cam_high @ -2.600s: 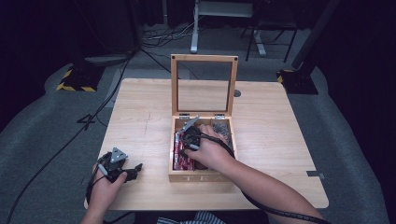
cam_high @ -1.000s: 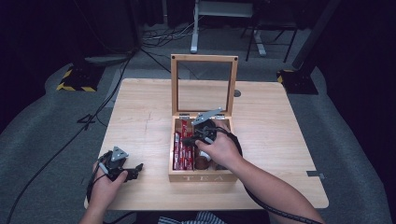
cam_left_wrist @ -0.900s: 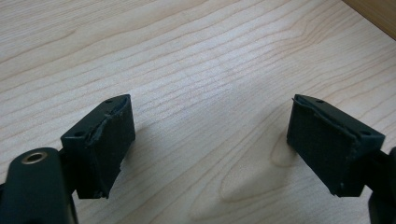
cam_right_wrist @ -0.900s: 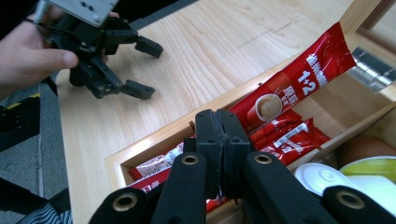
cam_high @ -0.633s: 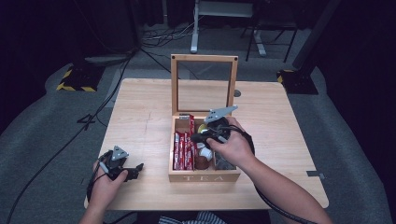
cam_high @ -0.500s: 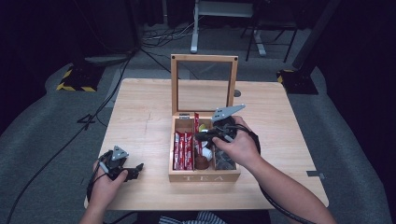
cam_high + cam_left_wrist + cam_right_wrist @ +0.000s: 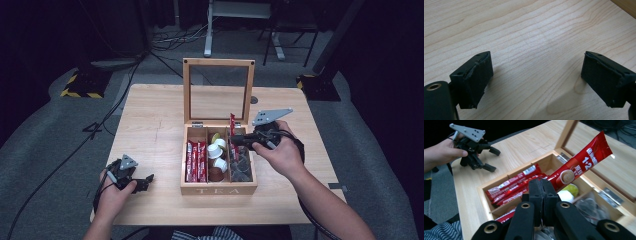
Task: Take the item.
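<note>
Right tongs: clamped on one end of the red coffee-mix stick sachet, lifted above the wooden tea box.
Left tongs: wide, empty, on the pale wooden worktop; jaws just opening.
Risk: thin end grip could let the sachet swing, slip, or snag the box's upright glass lid.

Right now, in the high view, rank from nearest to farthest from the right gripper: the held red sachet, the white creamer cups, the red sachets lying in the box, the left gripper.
1. Held red sachet, clamped in the right gripper.
2. White creamer cups, middle compartment.
3. Red sachets lying in the box, left compartment.
4. Left gripper, open, at the table's near left edge.
</note>
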Tool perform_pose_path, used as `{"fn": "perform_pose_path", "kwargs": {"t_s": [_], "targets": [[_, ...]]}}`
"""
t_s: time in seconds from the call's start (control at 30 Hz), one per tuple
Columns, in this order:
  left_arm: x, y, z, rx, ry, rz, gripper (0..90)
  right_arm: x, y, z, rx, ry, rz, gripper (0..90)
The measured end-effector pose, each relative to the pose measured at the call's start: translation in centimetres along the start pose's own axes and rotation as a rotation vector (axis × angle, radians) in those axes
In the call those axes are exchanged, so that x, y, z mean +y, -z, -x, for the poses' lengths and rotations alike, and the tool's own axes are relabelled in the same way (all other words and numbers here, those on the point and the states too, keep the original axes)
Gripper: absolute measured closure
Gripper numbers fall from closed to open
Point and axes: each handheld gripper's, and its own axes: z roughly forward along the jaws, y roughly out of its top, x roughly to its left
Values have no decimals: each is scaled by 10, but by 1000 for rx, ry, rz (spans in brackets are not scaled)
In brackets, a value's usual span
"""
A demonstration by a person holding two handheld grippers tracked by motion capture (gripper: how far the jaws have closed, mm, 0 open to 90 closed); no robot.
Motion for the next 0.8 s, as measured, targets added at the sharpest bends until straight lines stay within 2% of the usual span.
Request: {"fn": "perform_pose_path", "kwargs": {"t_s": [0.4,0.6,0.8], "targets": [[0,0,0,3,6,1,105,-17,32,28,-76,-7,35,891],[0,0,0,3,8,2,105,-27,43,41,-99,0,29,891],[0,0,0,4,7,1,105,-39,49,52,-145,-10,17,891]]}}
